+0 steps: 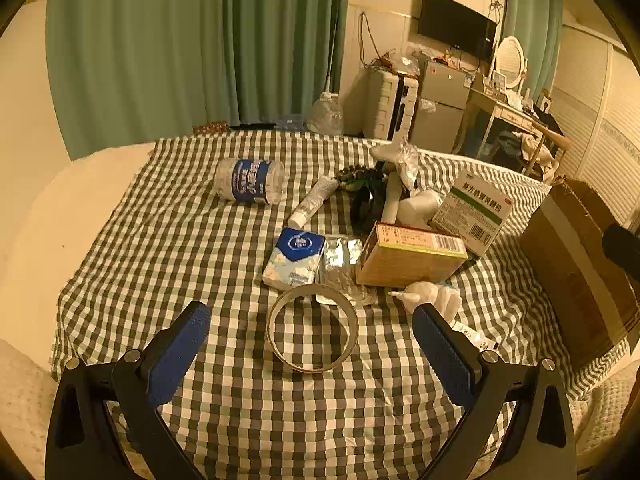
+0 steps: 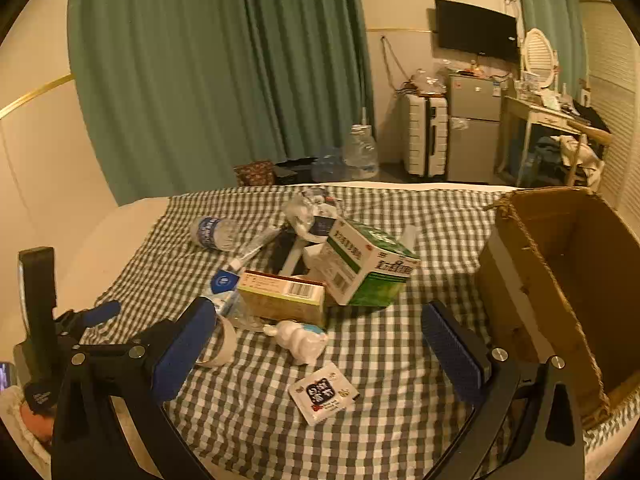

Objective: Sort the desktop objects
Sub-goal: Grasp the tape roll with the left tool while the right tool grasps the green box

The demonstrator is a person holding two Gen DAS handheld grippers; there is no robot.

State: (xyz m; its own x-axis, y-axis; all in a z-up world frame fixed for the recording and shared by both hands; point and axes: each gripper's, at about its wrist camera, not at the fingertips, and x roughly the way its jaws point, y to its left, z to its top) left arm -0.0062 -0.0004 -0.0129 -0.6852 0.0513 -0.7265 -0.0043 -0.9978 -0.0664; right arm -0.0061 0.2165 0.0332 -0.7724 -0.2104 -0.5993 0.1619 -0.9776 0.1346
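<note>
A pile of small objects lies on a checked cloth (image 1: 180, 264). My left gripper (image 1: 312, 324) is open and empty, its blue pads on either side of a tape roll (image 1: 312, 328) lying flat. Behind it lie a blue tissue pack (image 1: 296, 258), a foil blister sheet (image 1: 342, 264), a tan box (image 1: 412, 258), a green-and-white medicine box (image 1: 476, 208), a white tube (image 1: 314, 202) and a water bottle (image 1: 250, 180). My right gripper (image 2: 316, 328) is open and empty above a white figurine (image 2: 298, 340) and a small sachet (image 2: 322, 392). An open cardboard box (image 2: 568, 280) stands at the right.
The left gripper's handle (image 2: 38, 312) shows at the left of the right wrist view. Beyond the table are green curtains (image 1: 192, 48), a white suitcase (image 2: 426, 136), a small fridge (image 2: 474, 126) and a dressing table (image 2: 548, 120).
</note>
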